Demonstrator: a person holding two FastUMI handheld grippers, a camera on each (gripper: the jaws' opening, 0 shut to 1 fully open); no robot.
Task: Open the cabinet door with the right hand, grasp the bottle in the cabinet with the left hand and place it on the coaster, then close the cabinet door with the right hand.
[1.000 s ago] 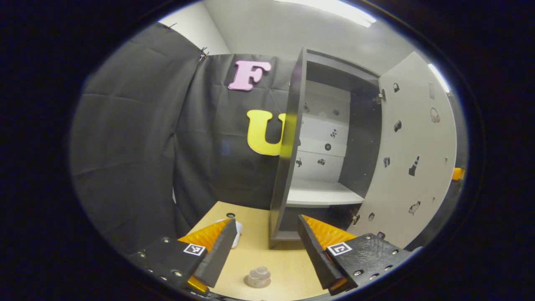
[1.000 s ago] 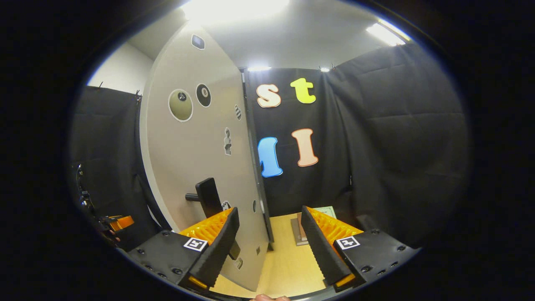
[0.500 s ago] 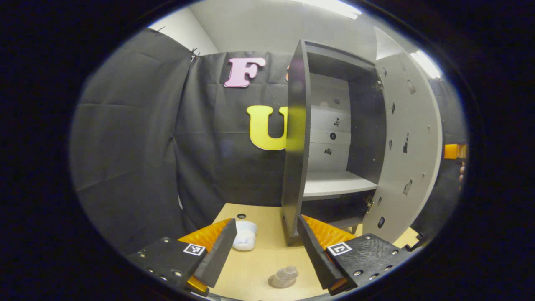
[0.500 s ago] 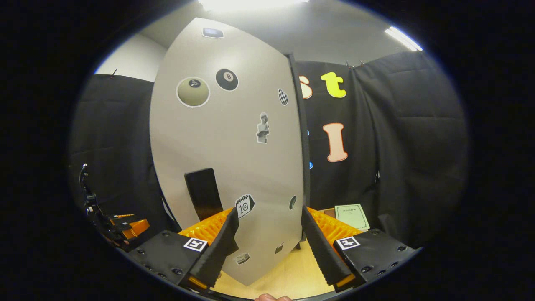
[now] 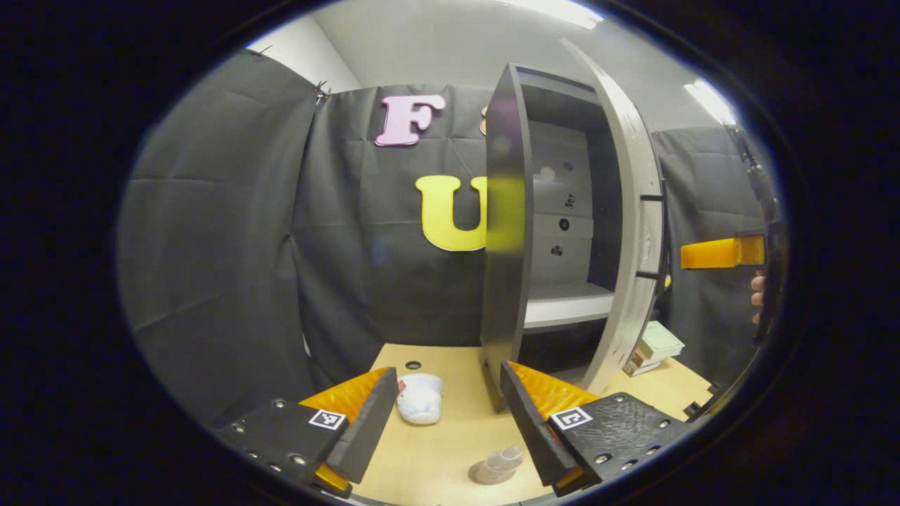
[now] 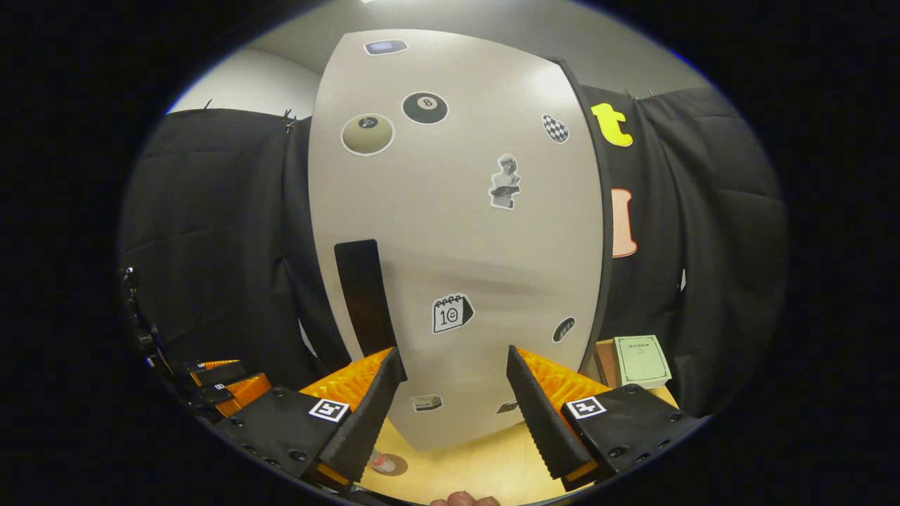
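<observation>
The dark cabinet (image 5: 505,232) stands on the table with its pale door (image 5: 636,211) swung most of the way to; a narrow gap still shows the inner shelf (image 5: 566,309). A clear bottle (image 5: 500,462) rests on the round coaster (image 5: 484,475) just ahead of my left gripper (image 5: 443,429), which is open and holds nothing. The right gripper (image 6: 453,414) is open in front of the door's sticker-covered face (image 6: 457,232), right of its black handle (image 6: 362,295). It touches nothing. The bottle (image 6: 382,462) also peeks out under the door.
A white crumpled cloth (image 5: 420,407) lies on the wooden table (image 5: 422,457) left of the cabinet. Stacked books (image 5: 650,348) with a green booklet (image 6: 640,360) lie right of it. The other gripper (image 5: 724,253) and a hand (image 5: 758,289) show at far right.
The cabinet door has swung from wide open to nearly closed. The right gripper followed it and now faces the door's front. The left gripper drew back slightly.
</observation>
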